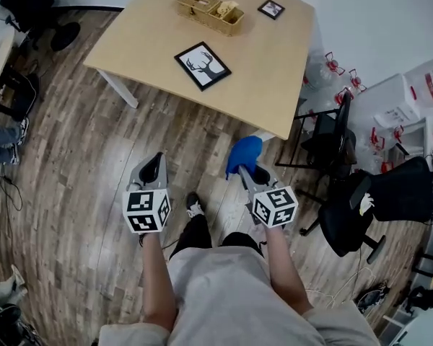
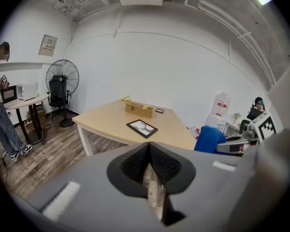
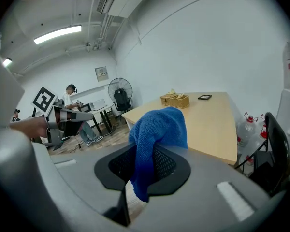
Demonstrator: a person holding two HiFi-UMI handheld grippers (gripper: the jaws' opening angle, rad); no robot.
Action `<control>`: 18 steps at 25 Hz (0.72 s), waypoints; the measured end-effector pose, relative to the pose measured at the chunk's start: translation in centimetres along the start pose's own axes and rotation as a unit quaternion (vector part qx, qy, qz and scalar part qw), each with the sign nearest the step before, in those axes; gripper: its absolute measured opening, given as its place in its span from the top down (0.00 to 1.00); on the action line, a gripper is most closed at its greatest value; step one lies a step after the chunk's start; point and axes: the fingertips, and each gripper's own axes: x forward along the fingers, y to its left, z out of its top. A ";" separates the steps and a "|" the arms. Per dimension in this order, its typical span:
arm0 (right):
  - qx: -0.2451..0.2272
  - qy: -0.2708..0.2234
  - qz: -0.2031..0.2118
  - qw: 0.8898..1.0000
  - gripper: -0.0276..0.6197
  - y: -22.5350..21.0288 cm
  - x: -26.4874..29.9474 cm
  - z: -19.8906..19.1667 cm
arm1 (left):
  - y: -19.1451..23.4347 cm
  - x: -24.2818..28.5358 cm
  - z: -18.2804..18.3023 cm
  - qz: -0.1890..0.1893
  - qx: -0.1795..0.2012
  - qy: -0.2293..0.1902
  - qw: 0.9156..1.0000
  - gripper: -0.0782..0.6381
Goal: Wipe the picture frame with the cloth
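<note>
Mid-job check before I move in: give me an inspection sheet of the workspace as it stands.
Surface: light wooden table, ahead of both grippers.
Job's things: picture frame lies flat near the table's near edge; blue cloth is held by the right gripper.
Clutter: wicker boxes and a small frame at the far side.
Grippers: left gripper shut, empty; right shut on the cloth; both short of the table.
Cables: thin cable on the floor, left.
Surroundings: office chairs and water bottles at right; fan far left.
</note>
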 end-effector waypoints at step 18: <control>-0.028 -0.004 0.030 0.999 0.88 -6.7 15.3 11.0 | 10.2 10.1 7.0 0.067 -0.025 0.004 0.997 0.82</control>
